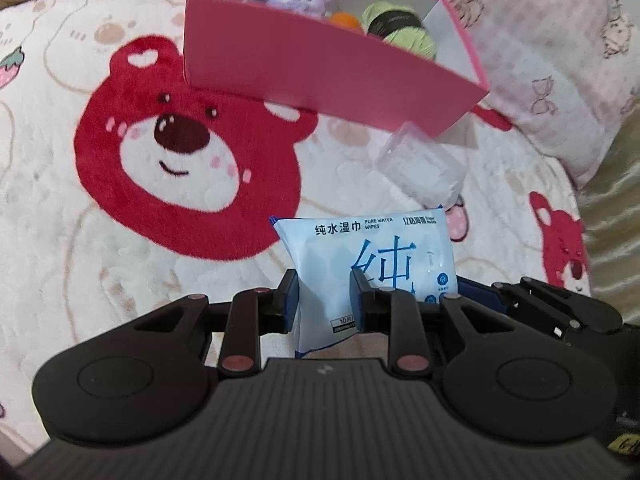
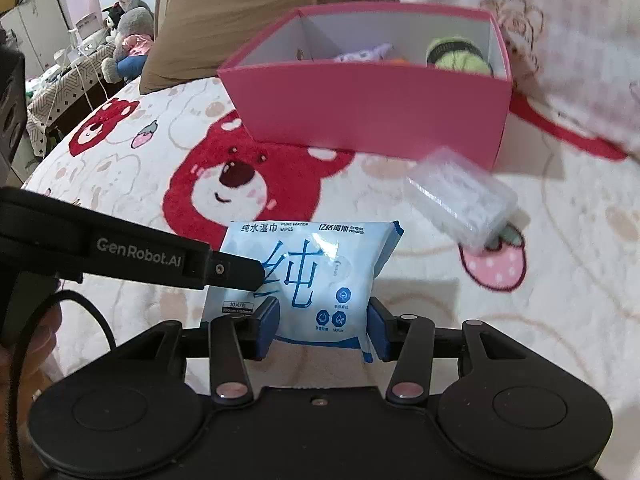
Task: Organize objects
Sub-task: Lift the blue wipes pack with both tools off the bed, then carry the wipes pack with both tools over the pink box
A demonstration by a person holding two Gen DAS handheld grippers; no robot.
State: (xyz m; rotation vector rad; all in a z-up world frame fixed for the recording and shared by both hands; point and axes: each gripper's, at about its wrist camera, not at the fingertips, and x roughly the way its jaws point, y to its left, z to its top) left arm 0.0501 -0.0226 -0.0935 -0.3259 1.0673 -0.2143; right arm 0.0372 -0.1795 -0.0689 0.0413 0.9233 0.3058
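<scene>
Both tongs are pinching the wipes packet (image 1: 360,264), left gripper (image 1: 324,300) clamping its left edge, right gripper (image 2: 323,320) spanning its width, holding it above the blanket (image 1: 80,240) with the pink box (image 1: 320,76) lying straight ahead

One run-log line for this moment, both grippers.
left gripper: shut on wipes pack | right gripper: around same pack | pink box: behind | clear case: on bed

Wipes pack (image 2: 308,276): pale blue, darker blue characters. Box (image 2: 372,116): pink outside, white inside. Blanket (image 1: 60,240): cream, red bear faces, pink strawberries. Yarn ball (image 1: 404,28): light green, dark band. Pillow (image 2: 224,12): brown.
</scene>
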